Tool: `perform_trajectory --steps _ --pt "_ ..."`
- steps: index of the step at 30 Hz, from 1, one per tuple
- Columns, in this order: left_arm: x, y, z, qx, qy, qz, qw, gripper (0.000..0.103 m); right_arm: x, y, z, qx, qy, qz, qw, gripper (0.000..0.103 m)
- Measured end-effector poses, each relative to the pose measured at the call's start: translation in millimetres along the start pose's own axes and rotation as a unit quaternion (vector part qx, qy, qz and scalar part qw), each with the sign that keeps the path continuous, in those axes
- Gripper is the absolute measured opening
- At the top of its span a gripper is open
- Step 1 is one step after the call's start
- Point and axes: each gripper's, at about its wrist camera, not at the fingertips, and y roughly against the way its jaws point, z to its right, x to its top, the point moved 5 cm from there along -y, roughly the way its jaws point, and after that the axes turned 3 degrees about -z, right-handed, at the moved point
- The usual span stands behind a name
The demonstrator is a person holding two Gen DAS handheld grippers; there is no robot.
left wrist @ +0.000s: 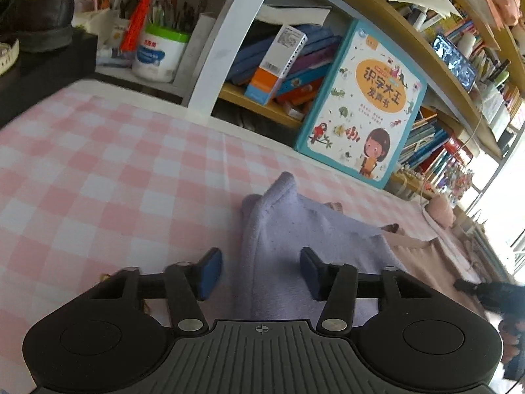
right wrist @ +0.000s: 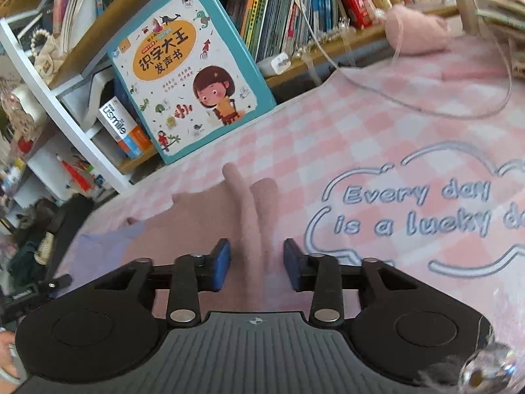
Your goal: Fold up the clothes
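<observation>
While the pink checked tabletop [left wrist: 108, 164] lies bare and wide to the left, its far edge is hemmed by a bookshelf [left wrist: 377, 10] with a picture book [left wrist: 364, 105] leaning against it. On the right a loose cable [right wrist: 423, 105] loops over the cloth. The lavender garment [left wrist: 288, 239] lies rumpled mid-table, overlapping a pink garment [right wrist: 249, 216] beside it. The left gripper [left wrist: 261, 271] has its fingers parted, released, the lavender fabric lying between them. The right gripper [right wrist: 256, 264] has its fingers parted more narrowly, astride a raised pink fold without pinching it.
</observation>
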Motion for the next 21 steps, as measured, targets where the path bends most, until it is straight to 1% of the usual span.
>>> perform_trajectory --steps 1,5,12,18,20,21 --pt "0 -1 1 -0.007 0.007 -0.006 0.9999 0.028 -1 -1 0 0.003 -0.006 -0.002 1.0 0.02" --pt "-5 1 3 -0.009 0.007 -0.008 0.9999 0.028 -5 1 -2 0.004 -0.009 0.001 1.0 0.019" --pt "-9 8 -3 -0.018 0.015 -0.01 0.9997 0.028 -14 11 -2 0.023 -0.021 -0.007 0.999 0.018" --pt "-10 10 -4 -0.02 0.018 -0.006 0.9996 0.028 -18 13 -2 0.023 -0.021 0.002 1.0 0.019" --pt "-11 13 -2 -0.013 0.013 -0.001 0.9998 0.029 -19 13 -4 0.019 -0.015 0.007 1.0 0.021" --pt "-12 17 2 0.001 0.001 0.009 1.0 0.03 -19 15 -6 0.015 -0.009 0.013 1.0 0.024"
